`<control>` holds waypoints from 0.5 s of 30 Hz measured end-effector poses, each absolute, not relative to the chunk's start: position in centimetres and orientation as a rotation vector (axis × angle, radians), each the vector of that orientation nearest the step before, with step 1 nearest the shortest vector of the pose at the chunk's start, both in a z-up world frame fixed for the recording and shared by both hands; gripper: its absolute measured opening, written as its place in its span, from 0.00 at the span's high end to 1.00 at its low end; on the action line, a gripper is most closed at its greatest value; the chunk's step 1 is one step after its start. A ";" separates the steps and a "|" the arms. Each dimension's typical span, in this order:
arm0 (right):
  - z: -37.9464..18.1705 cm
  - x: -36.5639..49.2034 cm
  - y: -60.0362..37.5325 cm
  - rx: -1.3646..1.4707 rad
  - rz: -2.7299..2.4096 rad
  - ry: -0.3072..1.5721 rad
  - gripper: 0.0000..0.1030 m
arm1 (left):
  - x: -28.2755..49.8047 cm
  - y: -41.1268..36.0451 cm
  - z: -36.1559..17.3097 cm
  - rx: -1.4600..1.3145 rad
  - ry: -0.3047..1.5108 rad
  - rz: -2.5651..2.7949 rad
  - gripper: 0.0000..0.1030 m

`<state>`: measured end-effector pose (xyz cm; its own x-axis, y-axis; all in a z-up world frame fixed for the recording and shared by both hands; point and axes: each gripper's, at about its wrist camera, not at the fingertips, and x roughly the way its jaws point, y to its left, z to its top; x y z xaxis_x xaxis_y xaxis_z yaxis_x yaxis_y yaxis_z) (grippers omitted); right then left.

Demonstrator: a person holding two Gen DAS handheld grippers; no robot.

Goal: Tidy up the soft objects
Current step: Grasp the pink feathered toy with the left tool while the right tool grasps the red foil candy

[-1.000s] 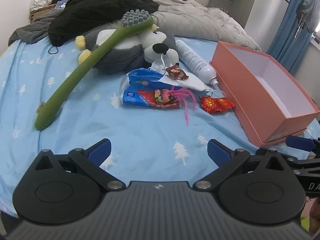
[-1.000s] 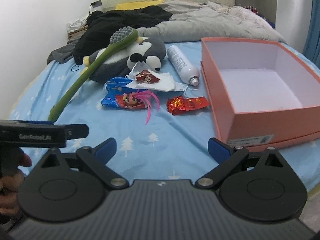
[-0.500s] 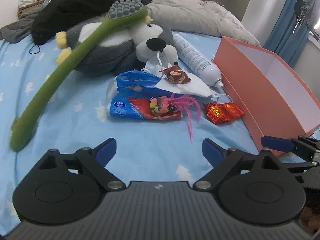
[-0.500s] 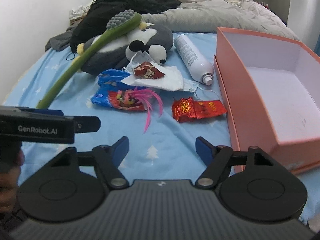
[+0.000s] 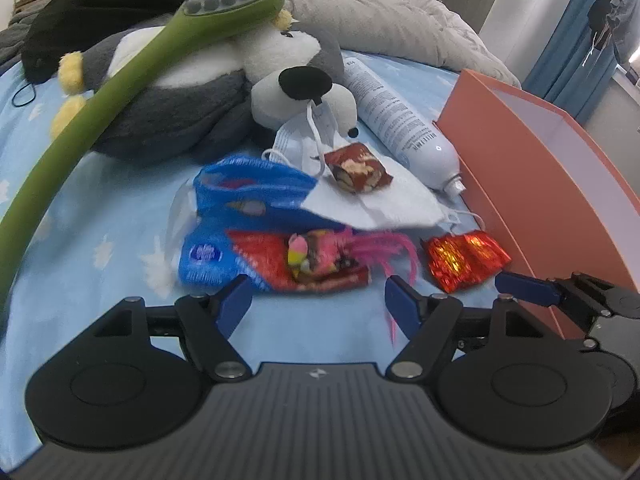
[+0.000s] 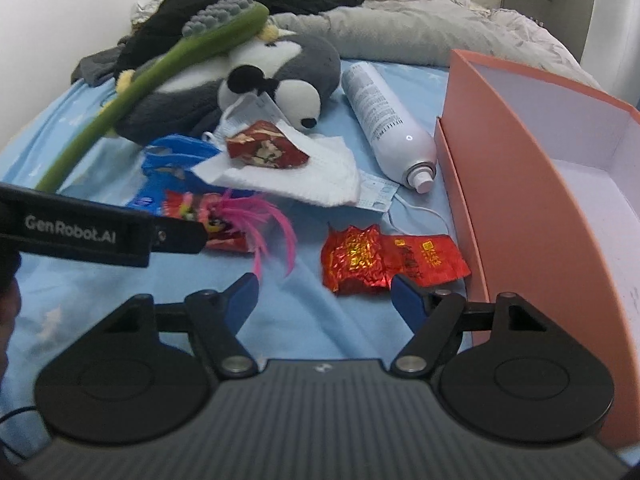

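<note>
Left tongs (image 5: 318, 300) are closing on nothing; right tongs (image 6: 324, 294) gape, empty. Bare blue bedsheet (image 5: 120, 208) lies beneath both, the pink box (image 6: 500, 184) walling the right edge near the red foil packet (image 6: 384, 260).

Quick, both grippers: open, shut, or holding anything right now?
Left gripper: jaws closing, nothing gripped, just short of the blue and red snack bag.
Right gripper: open, empty, just short of the red foil packet.

Glossy crinkled foil packet (image 6: 390, 258); fuzzy plush penguin (image 6: 256, 76).
</note>
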<state>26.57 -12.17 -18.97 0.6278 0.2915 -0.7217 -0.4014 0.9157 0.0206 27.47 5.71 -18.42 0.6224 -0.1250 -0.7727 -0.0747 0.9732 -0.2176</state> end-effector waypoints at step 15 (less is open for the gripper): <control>-21.8 30.0 -11.1 -0.216 0.361 0.783 0.38 | 31.5 5.3 -20.4 -0.220 0.899 -0.051 0.32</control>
